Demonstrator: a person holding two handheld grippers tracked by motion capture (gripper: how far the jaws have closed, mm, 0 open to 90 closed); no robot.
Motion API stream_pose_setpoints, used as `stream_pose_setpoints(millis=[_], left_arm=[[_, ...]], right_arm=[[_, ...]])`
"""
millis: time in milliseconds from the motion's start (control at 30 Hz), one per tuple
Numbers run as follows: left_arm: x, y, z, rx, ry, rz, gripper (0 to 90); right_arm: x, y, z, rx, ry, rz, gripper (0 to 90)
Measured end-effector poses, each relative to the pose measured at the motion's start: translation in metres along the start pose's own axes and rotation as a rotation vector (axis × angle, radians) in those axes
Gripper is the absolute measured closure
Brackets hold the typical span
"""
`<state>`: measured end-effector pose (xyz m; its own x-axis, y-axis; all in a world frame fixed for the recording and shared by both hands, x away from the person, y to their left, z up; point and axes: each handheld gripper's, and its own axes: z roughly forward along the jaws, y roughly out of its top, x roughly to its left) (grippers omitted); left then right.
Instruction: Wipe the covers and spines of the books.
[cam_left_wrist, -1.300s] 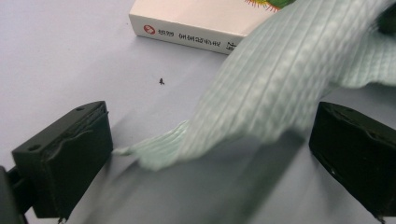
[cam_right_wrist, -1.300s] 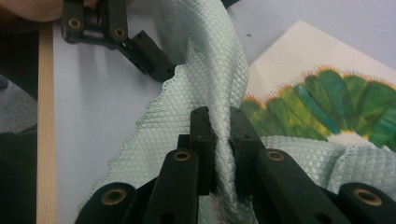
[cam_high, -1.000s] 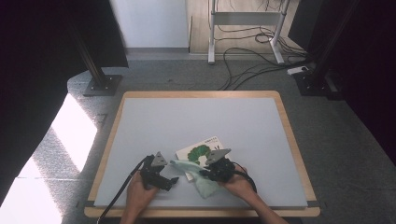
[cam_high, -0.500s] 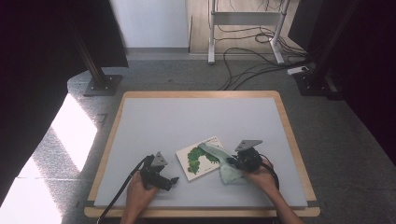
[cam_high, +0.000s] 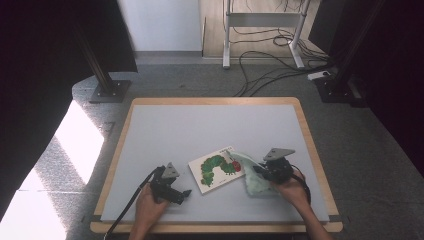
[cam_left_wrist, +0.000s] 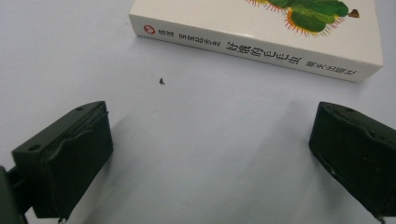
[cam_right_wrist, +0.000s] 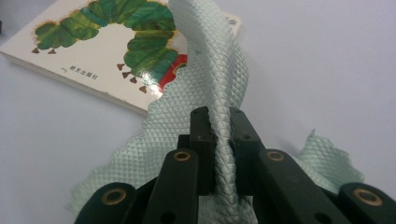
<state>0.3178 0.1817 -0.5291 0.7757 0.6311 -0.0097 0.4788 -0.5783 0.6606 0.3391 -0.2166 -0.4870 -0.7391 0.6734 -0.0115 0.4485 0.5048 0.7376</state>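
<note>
Pinching the cloth (cam_right_wrist: 205, 79), right tool (cam_right_wrist: 219, 122) clamps it.

Left tongs (cam_high: 186, 193) low, jaws wide apart; right tongs (cam_high: 256, 170) clamped tight, hand behind.

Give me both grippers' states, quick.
Left gripper: open, holding nothing, near the book.
Right gripper: shut on the cloth.

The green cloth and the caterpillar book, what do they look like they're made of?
Cloth: soft pale green microfibre-like fabric, matte, with a quilted diamond weave, and it drapes in folds. Book: probably thick glossy card, judging by the sheen on its cover and its solid white edge.
</note>
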Motion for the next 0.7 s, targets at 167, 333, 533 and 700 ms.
stream_pose_setpoints(millis=[167, 333, 533, 700], left_arm=[[0.0, 0.0, 0.0, 0.0, 0.0, 0.0, 0.0], [0.0, 0.0, 0.0, 0.0, 0.0, -0.001, 0.0], [0.0, 0.0, 0.0, -0.001, -0.001, -0.001, 0.0], [0.0, 0.0, 0.0, 0.0, -0.001, -0.001, 0.0]], right_arm=[[-0.009, -0.014, -0.03, -0.002, -0.045, 0.023, 81.1], [-0.019, -0.04, -0.051, 0.028, -0.087, 0.066, 81.1], [-0.03, -0.071, -0.066, 0.043, -0.137, 0.135, 81.0], [-0.035, -0.091, -0.053, 0.073, -0.137, 0.163, 78.9]])
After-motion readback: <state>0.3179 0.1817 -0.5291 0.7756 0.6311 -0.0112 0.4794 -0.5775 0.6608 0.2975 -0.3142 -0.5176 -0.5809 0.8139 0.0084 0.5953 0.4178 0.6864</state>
